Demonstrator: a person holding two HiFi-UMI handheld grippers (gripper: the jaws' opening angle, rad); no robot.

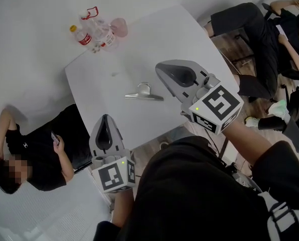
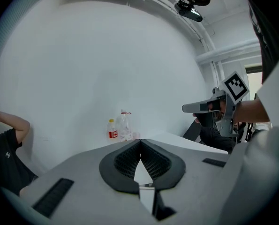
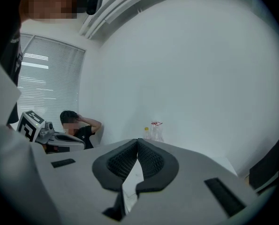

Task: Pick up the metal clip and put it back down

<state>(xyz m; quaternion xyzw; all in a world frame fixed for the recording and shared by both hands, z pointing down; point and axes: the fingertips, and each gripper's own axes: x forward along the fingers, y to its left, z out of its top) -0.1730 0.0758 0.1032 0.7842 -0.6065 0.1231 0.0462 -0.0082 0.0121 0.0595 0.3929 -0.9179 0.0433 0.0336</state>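
The metal clip point(image 1: 144, 93) lies flat on the white table point(image 1: 154, 39), near its middle, and nothing touches it. My right gripper point(image 1: 158, 67) hovers just right of the clip, its jaws shut and empty. My left gripper point(image 1: 105, 116) hangs over the table's near edge, below and left of the clip, also shut with nothing in it. In the left gripper view the pads point(image 2: 130, 159) meet at their tips, and the right gripper point(image 2: 209, 108) shows off to the right. In the right gripper view the pads point(image 3: 151, 161) are pressed together. The clip is hidden in both gripper views.
Two plastic bottles point(image 1: 96, 31) and a pink cup point(image 1: 120, 26) stand at the table's far left corner; the bottles point(image 2: 120, 128) also show in the left gripper view. One person point(image 1: 33, 159) sits on the floor at left. Another person point(image 1: 270, 29) sits at right.
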